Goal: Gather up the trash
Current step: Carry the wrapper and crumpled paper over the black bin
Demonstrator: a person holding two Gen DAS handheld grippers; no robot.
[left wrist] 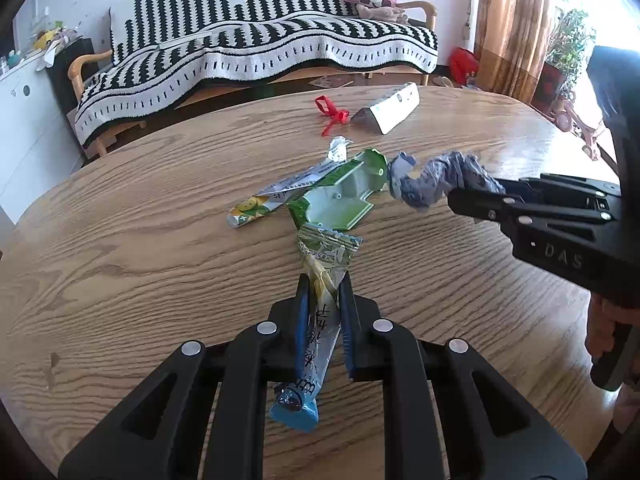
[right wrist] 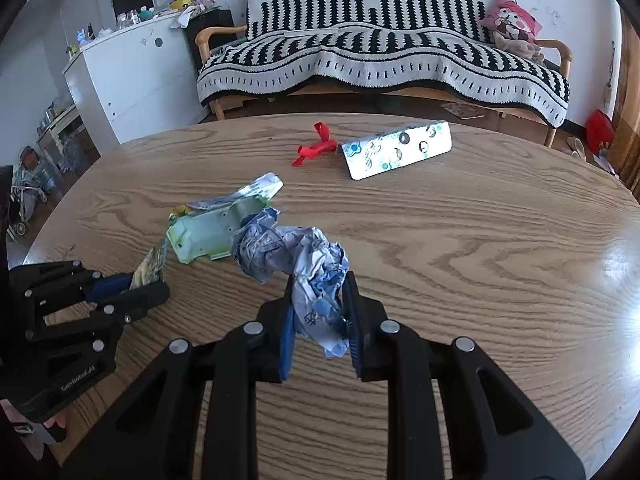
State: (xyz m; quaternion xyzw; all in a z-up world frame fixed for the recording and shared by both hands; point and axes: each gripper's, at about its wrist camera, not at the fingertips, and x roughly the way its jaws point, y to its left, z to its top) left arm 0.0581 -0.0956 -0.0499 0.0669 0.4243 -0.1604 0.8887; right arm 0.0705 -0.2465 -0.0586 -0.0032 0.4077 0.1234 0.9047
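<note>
Round wooden table (right wrist: 460,248) in front, bare grain catching window glare at the right. Behind it, wooden-armed sofa (right wrist: 556,46) draped with black-and-white striped blanket (right wrist: 380,52), pink cartoon cushion (right wrist: 514,20) propped at its right end. White cabinet (right wrist: 132,76) with small clutter on top at left, brown curtain (left wrist: 510,20) and potted plant (left wrist: 570,40) at right.

On the table (left wrist: 160,264) I count three snack wrappers (left wrist: 320,256), one green plastic tray (left wrist: 344,200), one crumpled blue-white paper (right wrist: 296,252), one red ribbon (left wrist: 332,114) and one folded printed card (right wrist: 396,148). There are two claws (left wrist: 324,292), each closed on one piece.
</note>
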